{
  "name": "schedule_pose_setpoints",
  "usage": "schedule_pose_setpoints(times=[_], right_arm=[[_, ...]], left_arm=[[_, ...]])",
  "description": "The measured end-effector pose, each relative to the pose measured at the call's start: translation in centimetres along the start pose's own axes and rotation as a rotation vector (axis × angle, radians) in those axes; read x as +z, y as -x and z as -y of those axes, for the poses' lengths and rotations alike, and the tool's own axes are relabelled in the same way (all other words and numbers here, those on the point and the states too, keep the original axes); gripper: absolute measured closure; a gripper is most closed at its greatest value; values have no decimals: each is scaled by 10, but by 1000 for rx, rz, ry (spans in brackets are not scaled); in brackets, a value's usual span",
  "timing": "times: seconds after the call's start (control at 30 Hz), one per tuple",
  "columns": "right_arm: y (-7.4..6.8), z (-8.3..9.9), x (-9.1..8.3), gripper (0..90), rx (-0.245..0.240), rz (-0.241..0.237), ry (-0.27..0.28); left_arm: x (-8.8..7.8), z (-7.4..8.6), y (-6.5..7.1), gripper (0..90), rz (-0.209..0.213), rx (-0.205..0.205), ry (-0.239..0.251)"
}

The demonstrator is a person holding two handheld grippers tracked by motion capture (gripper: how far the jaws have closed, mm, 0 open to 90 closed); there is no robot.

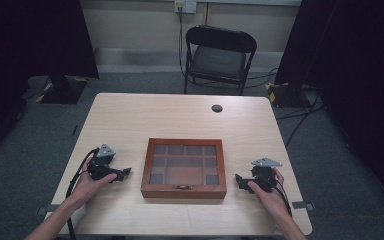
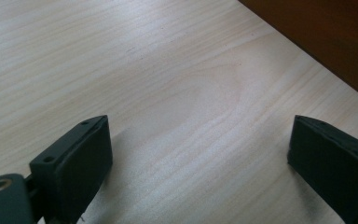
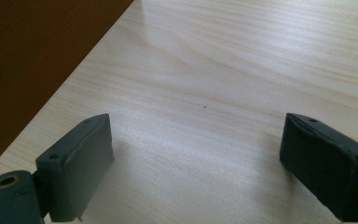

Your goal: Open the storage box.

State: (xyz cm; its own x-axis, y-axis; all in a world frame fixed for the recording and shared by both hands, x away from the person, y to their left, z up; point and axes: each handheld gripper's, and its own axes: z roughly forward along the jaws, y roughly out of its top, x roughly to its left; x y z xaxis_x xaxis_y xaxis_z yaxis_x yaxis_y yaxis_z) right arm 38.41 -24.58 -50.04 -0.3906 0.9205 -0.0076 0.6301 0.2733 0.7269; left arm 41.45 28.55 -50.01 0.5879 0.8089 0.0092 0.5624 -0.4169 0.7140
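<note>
Wooden box (image 1: 184, 169) sits shut between both empty, wide-open claws, left claw (image 1: 125, 173) and right claw (image 1: 238, 178); move in slowly from each side.

Place: I am working in what is looking like a lab or recording studio room.
Curtains: tall black drapes (image 1: 35, 35) are hanging on both sides.
Floor: grey carpet (image 1: 130, 82) is carrying yellow-black taped stand feet (image 1: 277, 92) and loose black cables (image 1: 300, 117).
Furniture: a pale wooden table (image 1: 180, 115) is facing a black folding metal chair (image 1: 219, 57).
Wall: a white socket (image 1: 185, 6) is feeding a cable.
</note>
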Motion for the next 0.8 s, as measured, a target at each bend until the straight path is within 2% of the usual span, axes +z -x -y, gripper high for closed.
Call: schedule_pose_setpoints(times=[0.13, 0.27, 0.33, 0.4, 0.43, 0.53, 0.57, 0.63, 0.73, 0.8], right_arm=[[0, 0, 0, 89, -1, 1, 1], [0, 0, 0, 88, -2, 1, 1], [0, 0, 0, 88, -1, 0, 0], [0, 0, 0, 87, -1, 0, 0], [0, 0, 0, 87, -1, 0, 0], [0, 0, 0, 85, -3, -3, 1], [0, 0, 1, 85, -3, -3, 1], [0, 0, 1, 85, -3, -3, 1], [0, 0, 1, 84, -3, -3, 1], [0, 0, 1, 85, -4, -3, 1]], left_arm=[[-1, -2, 2, 155, 1, -2, -3], [-4, -5, 1, 171, 11, 3, -9], [-8, -10, 0, 207, 28, -24, 11], [-13, -12, 1, 224, 37, -41, 52], [-16, -14, 3, 233, 35, -32, 71], [-19, -16, 6, 236, 21, -10, 69], [-20, -17, 8, 237, 37, -18, 75], [-23, -21, 9, 237, 48, -8, 85], [-29, -27, 11, 245, 67, -29, 106], [-33, -29, 13, 249, 73, -25, 122]])
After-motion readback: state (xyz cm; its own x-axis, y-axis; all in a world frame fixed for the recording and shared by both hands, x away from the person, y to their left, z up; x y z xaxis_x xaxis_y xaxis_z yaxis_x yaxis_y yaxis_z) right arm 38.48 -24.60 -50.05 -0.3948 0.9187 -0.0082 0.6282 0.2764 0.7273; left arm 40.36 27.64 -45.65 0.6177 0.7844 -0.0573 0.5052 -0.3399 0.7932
